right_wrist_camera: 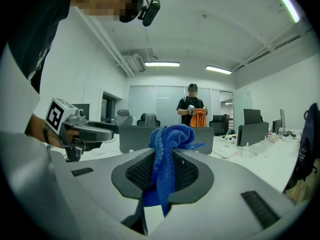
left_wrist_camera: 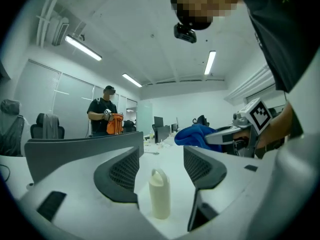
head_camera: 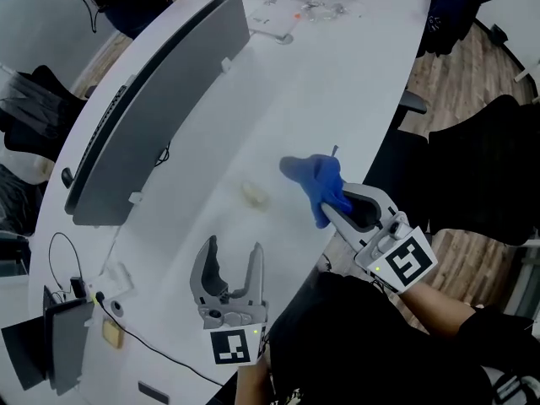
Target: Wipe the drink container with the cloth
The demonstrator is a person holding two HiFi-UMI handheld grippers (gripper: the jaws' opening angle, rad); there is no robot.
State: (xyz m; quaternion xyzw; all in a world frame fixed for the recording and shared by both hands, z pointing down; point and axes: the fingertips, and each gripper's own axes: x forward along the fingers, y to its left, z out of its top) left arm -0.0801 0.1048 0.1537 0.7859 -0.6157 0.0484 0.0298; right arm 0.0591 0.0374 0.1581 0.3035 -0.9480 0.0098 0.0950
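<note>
A small cream drink container (head_camera: 256, 194) with a loop handle stands upright on the white table (head_camera: 337, 91). In the left gripper view the container (left_wrist_camera: 160, 194) shows in line with the gap of my left gripper (left_wrist_camera: 161, 156). In the head view my left gripper (head_camera: 234, 247) is open and empty, its tips a little short of the container. My right gripper (head_camera: 327, 211) is shut on a blue cloth (head_camera: 316, 180), just right of the container. The cloth (right_wrist_camera: 167, 144) bunches above the closed jaws of the right gripper (right_wrist_camera: 162, 171) and hangs down between them.
A long grey divider panel (head_camera: 152, 99) runs along the table's left side. Cables and a dark device (head_camera: 67, 327) lie at the near left. Small clutter (head_camera: 312, 7) sits at the far end. Black chairs (head_camera: 481, 167) stand right of the table. A person (right_wrist_camera: 192, 111) stands far off.
</note>
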